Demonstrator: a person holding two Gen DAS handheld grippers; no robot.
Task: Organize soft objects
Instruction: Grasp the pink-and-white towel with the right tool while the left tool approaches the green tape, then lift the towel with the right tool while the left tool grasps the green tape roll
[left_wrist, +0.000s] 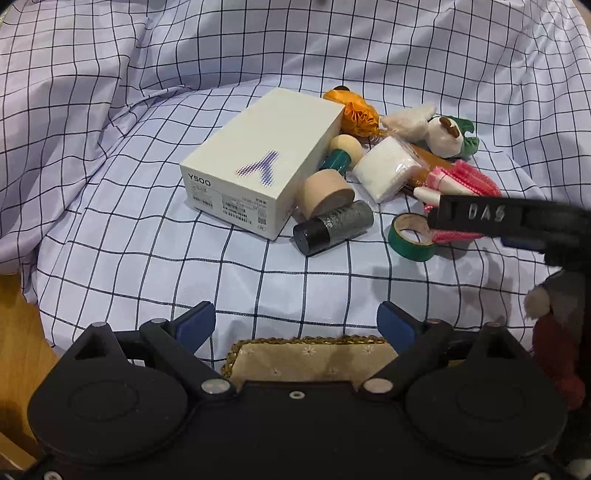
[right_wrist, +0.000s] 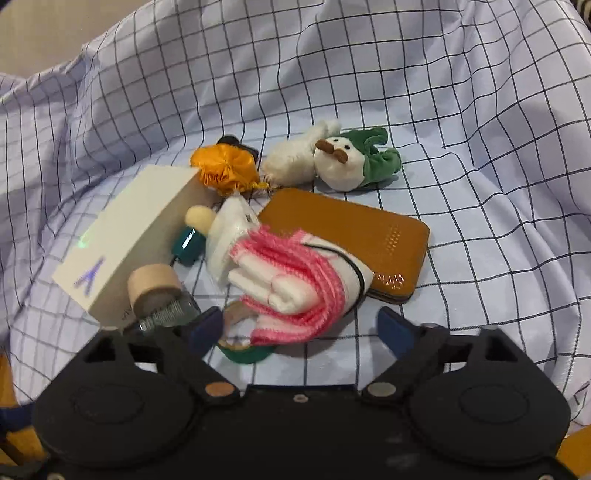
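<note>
- The right gripper (right_wrist: 297, 332) hovers with fingers spread wide and nothing clamped; the folded pink-and-white fuzzy cloth (right_wrist: 295, 284) lies just ahead of them, resting partly on a green tape roll (right_wrist: 245, 352).
- The left gripper (left_wrist: 297, 325) likewise has its fingers apart and empty, above a beige floral pad with gold trim (left_wrist: 310, 356).
- The step looks like choosing the next soft item; the cloth seems nearest, and taking it calls for lowering and closing around its bulk.
- A white plush bird with a green hood (right_wrist: 332, 162) lies beyond a tan leather wallet (right_wrist: 347, 236).
- A wrinkled lilac sheet with a dark grid (left_wrist: 147, 110) covers the surface; wood shows at its edge.
</note>
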